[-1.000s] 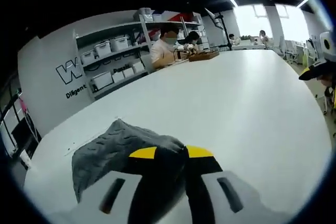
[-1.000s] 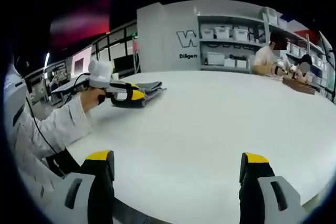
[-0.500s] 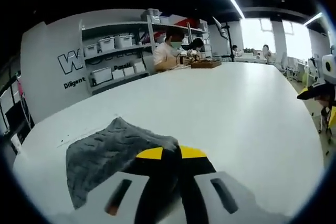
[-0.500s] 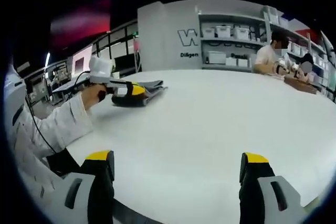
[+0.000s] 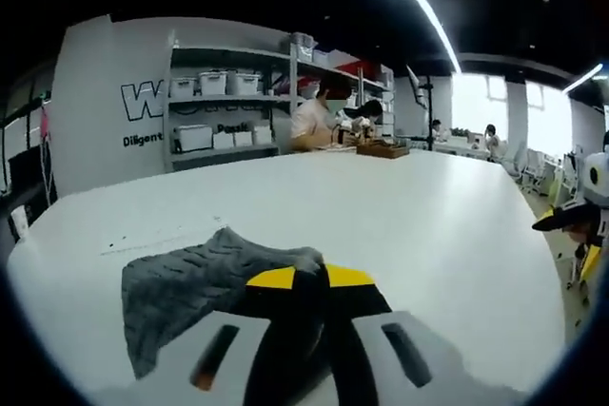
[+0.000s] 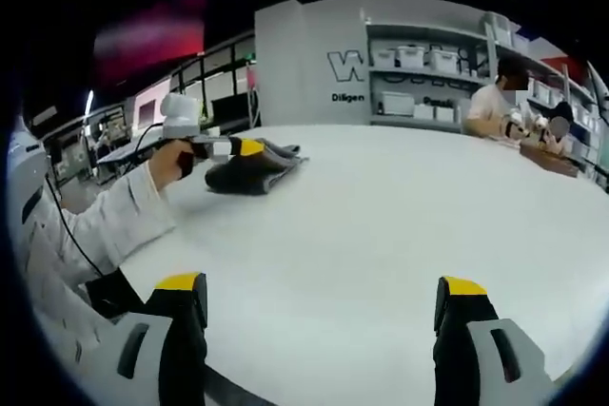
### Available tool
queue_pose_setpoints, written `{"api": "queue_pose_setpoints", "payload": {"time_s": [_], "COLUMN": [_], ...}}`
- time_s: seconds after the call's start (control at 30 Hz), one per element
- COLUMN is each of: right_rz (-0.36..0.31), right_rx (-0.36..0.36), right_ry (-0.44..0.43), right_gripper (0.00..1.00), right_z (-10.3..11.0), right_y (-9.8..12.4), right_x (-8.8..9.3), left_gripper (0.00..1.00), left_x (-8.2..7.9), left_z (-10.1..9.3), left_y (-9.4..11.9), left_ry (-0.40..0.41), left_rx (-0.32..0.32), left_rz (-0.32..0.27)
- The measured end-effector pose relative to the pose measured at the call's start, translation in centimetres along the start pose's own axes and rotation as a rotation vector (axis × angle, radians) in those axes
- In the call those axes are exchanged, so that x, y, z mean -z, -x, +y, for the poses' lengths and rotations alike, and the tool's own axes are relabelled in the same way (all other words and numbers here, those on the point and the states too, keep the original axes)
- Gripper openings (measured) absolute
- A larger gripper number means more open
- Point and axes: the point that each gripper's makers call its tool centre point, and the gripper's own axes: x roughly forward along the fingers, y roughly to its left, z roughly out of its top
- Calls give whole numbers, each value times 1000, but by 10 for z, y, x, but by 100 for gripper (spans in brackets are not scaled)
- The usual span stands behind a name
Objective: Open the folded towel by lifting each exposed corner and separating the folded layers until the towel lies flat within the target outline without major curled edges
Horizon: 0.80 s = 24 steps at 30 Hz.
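Left gripper [image 5: 309,278]: jaws drawn nearly together, clamped on the near corner of the towel [image 5: 195,278]; dark fabric shows between the yellow tips. From the right gripper view the same gripper [image 6: 249,147] now sits higher above the desk than half a second ago, the towel [image 6: 252,170] rising under it.
Right gripper [image 6: 324,301]: jaws spread wide, nothing between them, poised over bare desk [image 6: 381,225] well apart from the towel; unchanged over the last second.
Towel: grey, knitted, still folded, lying near the desk's far-left edge as the right gripper view sees it. The pinched corner is lifted; the rest of the bundle rests on the desk.
Target outline: a faint line and specks [image 5: 143,240] on the desk just beyond the towel; too faint to confirm as the outline.
Change: the left hand [image 6: 166,161] has raised its grip and levelled out; the left gripper view's background has swung accordingly.
Meaning for task: judged an early stage, the first corner lift under way and no layer yet separated.
Risk: the whole bundle may lift together, since the free gripper is too far off to pin the lower layers.
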Motion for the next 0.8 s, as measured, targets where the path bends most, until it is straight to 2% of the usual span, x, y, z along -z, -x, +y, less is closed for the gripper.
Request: {"api": "queue_pose_setpoints", "payload": {"time_s": [0.2,0.5,0.8], "right_rz": [3,24,31], "right_rx": [-7,-43,-72], "right_ry": [32,64,89], "right_gripper": [99,99,99], "right_z": [2,15,25], "right_y": [-4,-12,-23], "right_x": [-11,-13,-19], "left_gripper": [8,7,7], "left_x": [-16,-38,-53], "left_z": [17,41,80], "left_y": [8,24,55], "left_ry": [59,123,160], "left_rx": [-42,-100,-202], "left_rz": [-63,-146,-223]}}
